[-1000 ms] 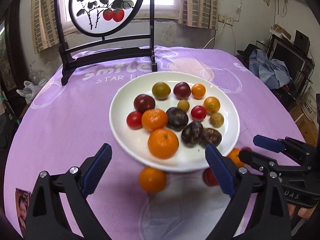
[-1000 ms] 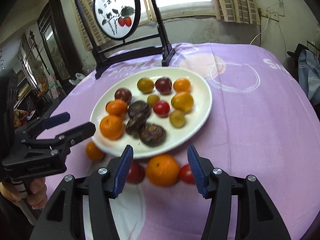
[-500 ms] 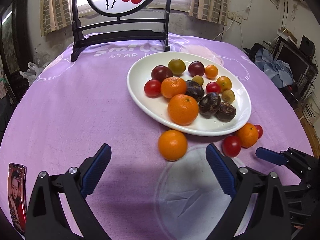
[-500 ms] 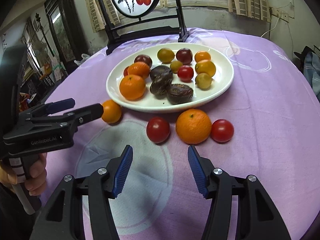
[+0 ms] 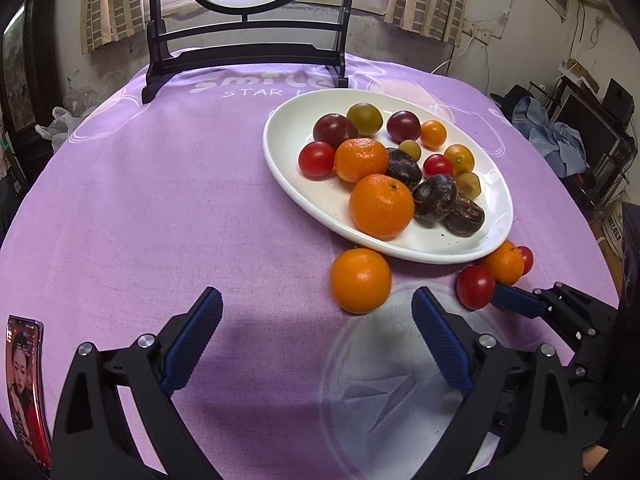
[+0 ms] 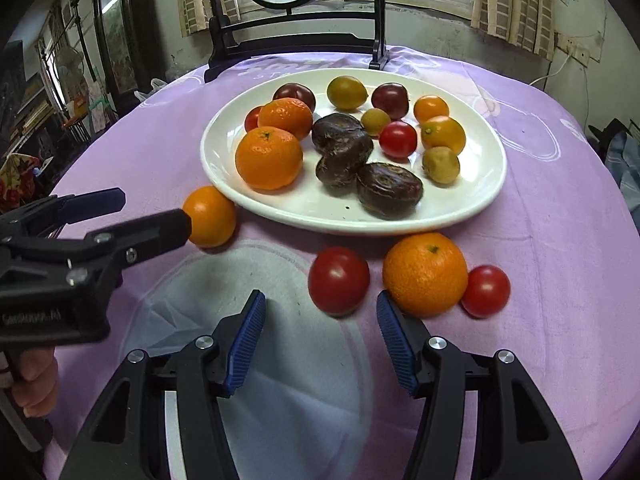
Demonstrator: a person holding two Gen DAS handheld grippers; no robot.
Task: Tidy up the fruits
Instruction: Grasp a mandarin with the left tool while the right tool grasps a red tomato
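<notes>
Purple tablecloth (image 5: 168,200) is filling more of both views now than a second ago: I am bringing both grippers down and back from the white plate (image 6: 480,200), which a second ago was sitting right above the fingertips and is now lying well ahead of them.

That retreat is exposing the loose fruit, which was half hidden at the near rim before. Ahead of the right gripper (image 6: 321,322) and to its right, a large orange (image 6: 425,275) is resting on the cloth, its near side just beyond the right fingertip. A red tomato (image 6: 338,280) is lying directly ahead of the gap between the jaws, and a smaller tomato (image 6: 485,290) is touching the large orange on its far right.

The left gripper (image 5: 317,322) is pointing at a small orange (image 5: 360,280), which is sitting just ahead and slightly right of its centre line, against the plate's near rim.

Both tools are standing spread with nothing between the pads. The right jaws are spread slightly wider than a second ago; the left jaws are spread wider than the right.

I am judging that four fruits are still waiting off the plate, and that each gripper is now lining up on one: the red tomato for the right, the small orange for the left.
</notes>
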